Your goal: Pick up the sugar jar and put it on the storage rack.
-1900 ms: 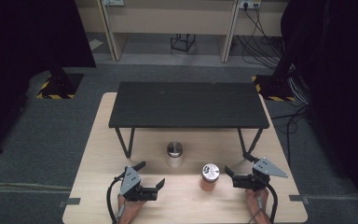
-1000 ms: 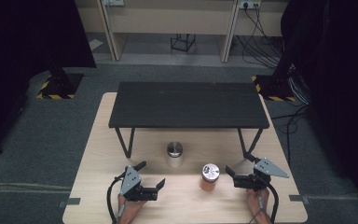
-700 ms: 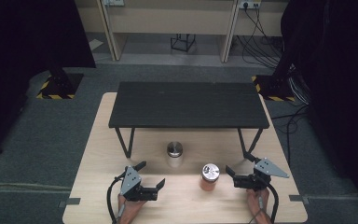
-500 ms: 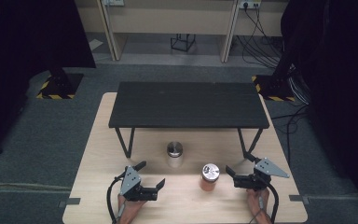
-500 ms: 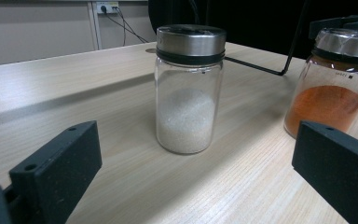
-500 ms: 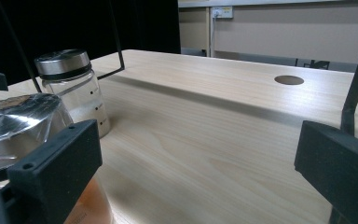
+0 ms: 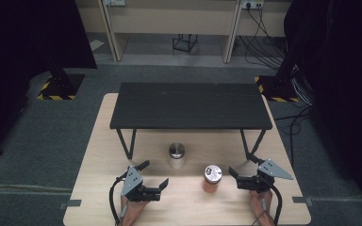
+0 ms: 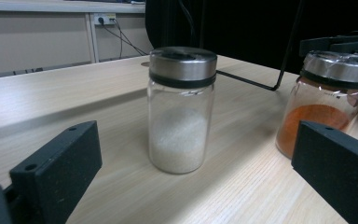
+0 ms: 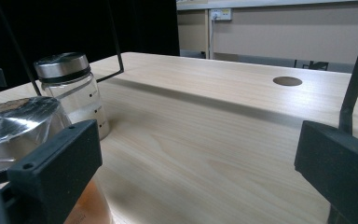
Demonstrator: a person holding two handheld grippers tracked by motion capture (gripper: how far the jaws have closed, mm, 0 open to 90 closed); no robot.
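A glass jar of white grains (image 7: 176, 155) (image 8: 182, 112) with a metal lid stands upright on the wooden table (image 7: 101, 155). A jar of orange powder (image 7: 212, 178) (image 8: 326, 102) stands to its right, nearer the front edge. My left gripper (image 7: 154, 173) (image 8: 198, 163) is open near the front edge, its jaws pointing at the white jar, with nothing held. My right gripper (image 7: 242, 165) (image 9: 196, 163) is open just right of the orange jar (image 9: 18, 126), which stands beside its left jaw. The white jar (image 9: 72, 88) stands farther off.
A low black table (image 7: 191, 106) on thin metal legs stands on the back half of the wooden table, with the white jar just in front of it. A round hole (image 9: 287, 81) marks the wooden top. Grey carpet surrounds the table.
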